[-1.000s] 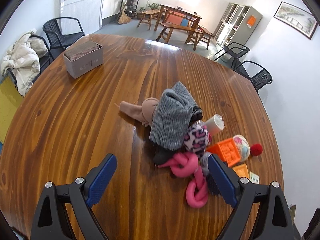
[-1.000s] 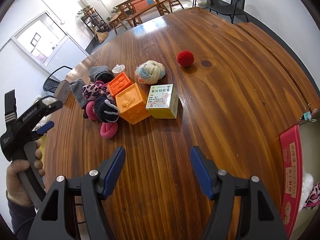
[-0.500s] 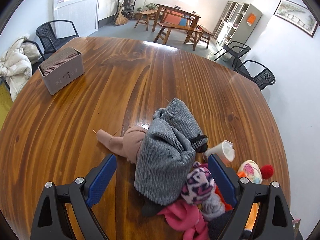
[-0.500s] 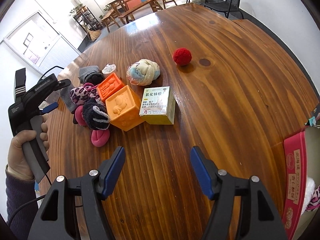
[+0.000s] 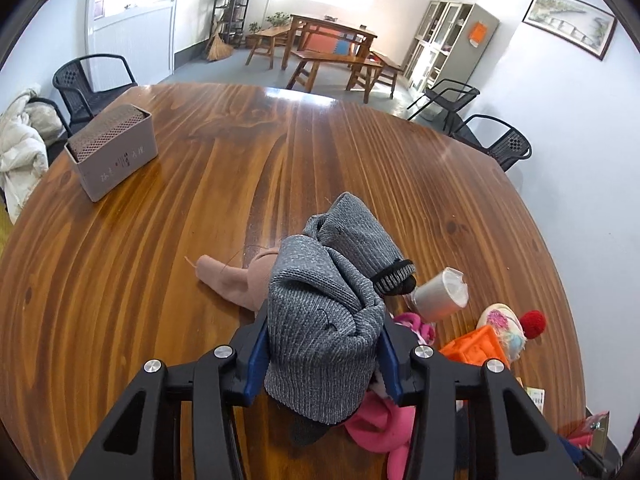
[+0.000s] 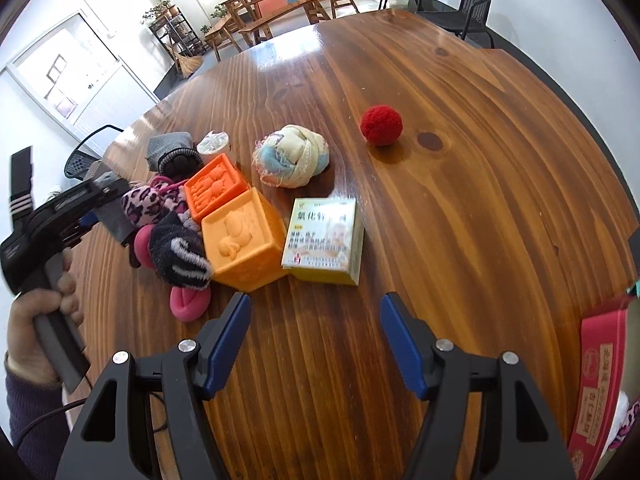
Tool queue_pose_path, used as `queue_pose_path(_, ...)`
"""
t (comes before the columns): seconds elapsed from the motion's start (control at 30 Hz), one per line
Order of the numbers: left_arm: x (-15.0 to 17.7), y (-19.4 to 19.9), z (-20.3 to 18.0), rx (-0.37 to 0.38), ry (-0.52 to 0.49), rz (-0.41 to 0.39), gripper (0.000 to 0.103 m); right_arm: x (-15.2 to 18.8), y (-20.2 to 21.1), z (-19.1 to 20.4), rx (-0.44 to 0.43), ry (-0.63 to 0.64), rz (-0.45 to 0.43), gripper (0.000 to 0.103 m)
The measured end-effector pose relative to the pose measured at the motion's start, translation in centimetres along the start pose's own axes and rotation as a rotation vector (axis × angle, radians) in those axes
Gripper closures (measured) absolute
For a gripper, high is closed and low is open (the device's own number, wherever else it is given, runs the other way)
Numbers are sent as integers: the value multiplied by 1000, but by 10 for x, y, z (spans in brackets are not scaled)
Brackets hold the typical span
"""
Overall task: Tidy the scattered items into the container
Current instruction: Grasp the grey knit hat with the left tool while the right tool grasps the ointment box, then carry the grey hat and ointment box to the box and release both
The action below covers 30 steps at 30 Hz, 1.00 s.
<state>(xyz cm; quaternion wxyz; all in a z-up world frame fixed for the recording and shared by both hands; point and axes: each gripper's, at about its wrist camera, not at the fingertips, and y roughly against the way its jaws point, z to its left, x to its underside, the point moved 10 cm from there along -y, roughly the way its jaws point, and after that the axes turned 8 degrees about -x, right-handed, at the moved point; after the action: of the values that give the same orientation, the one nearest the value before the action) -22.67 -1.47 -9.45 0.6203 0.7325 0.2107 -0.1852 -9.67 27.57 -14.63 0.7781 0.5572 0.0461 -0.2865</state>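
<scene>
My left gripper (image 5: 322, 354) pinches the grey knit (image 5: 324, 312) at lower centre, apparently for lifting it off the pile. My right gripper (image 6: 316, 338) gapes empty; the red container (image 6: 596, 376) sits lower right.

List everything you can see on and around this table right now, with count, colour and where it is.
Grey knitted garment: one, grey, pinched in the left tongs, over the pile.
Tan sock: one, tan, beside the grey knit.
Pink knotted fabric rope: one, pink, under the pile.
Leopard-print sock: one, pink and black, in the pile.
Embossed rubber cubes: two, orange, touching each other.
Medicine box: one, yellow and white, right of the cubes.
Rolled cloth ball: one, cream and blue, behind the box.
Pom-pom ball: one, red, apart from the rest.
Red container: one, at the table's right edge.
Grey box: one, far left.
Left tongs: closed on the knit.
Right tongs: open, above bare wood.
</scene>
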Motion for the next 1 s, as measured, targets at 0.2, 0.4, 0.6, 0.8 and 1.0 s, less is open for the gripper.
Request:
queue_pose_path(0.2, 6, 30, 18, 14, 13, -29, 55, -14, -24, -4, 65, 52, 8, 32)
queue_pose_path(0.4, 13, 53, 25, 16, 24, -39, 55, -24, -46, -8, 119, 85, 21, 32)
queue_pose_path(0.6, 26, 58, 28, 14, 41, -18, 55, -29, -45, -9, 124, 114, 24, 50)
queue_pose_path(0.8, 34, 60, 26, 26, 55, -2, 55, -25, -27, -19, 130, 101, -1, 51)
queue_pose_path(1.0, 34, 79, 2, 50, 11, -18, 55, -24, 11, -22, 106, 79, -61, 51)
